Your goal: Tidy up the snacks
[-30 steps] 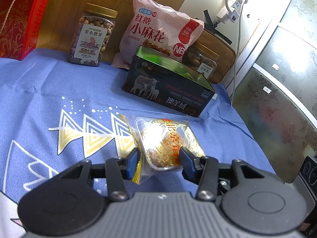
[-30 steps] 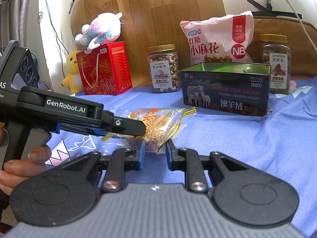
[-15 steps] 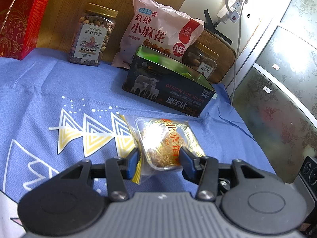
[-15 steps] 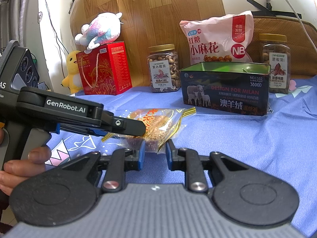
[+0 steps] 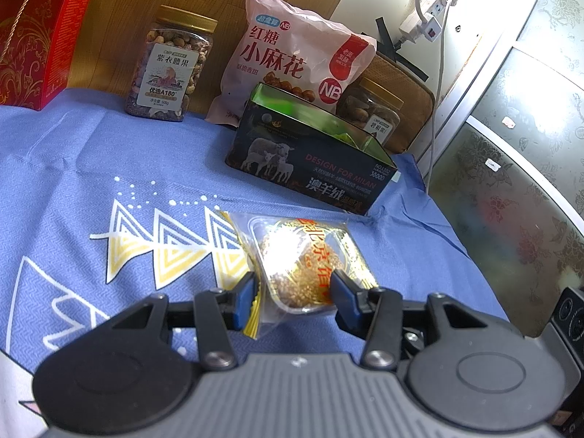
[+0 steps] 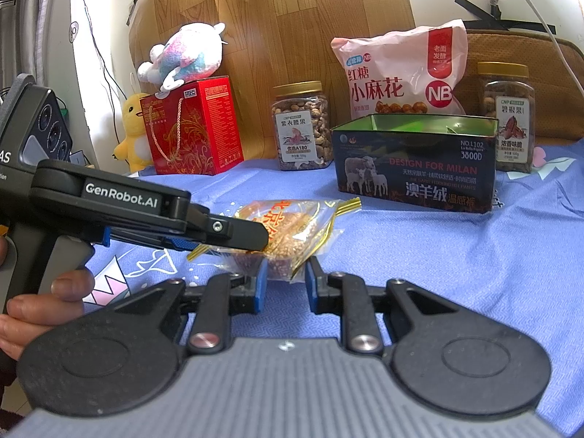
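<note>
A clear packet with a round sesame pastry [image 5: 299, 255] sits low over the blue cloth. My left gripper [image 5: 294, 292] is shut on it, with a blue pad against each side of its tray. From the right wrist view the packet [image 6: 292, 222] is straight ahead and the left gripper [image 6: 261, 239] reaches in from the left. My right gripper [image 6: 284, 281] stands just short of the packet with a narrow gap. The wrapper's near corner shows in that gap, untouched by the pads. Behind stands an open dark tin box [image 5: 310, 168] with a green inside [image 6: 416, 175].
Along the wooden back panel stand a nut jar [image 6: 301, 127], a pink snack bag [image 6: 401, 73], a second jar [image 6: 507, 116] and a red gift box [image 6: 193, 127] with plush toys. The cloth ends at the right by a glass cabinet [image 5: 511, 182]. A hand [image 6: 43, 303] holds the left tool.
</note>
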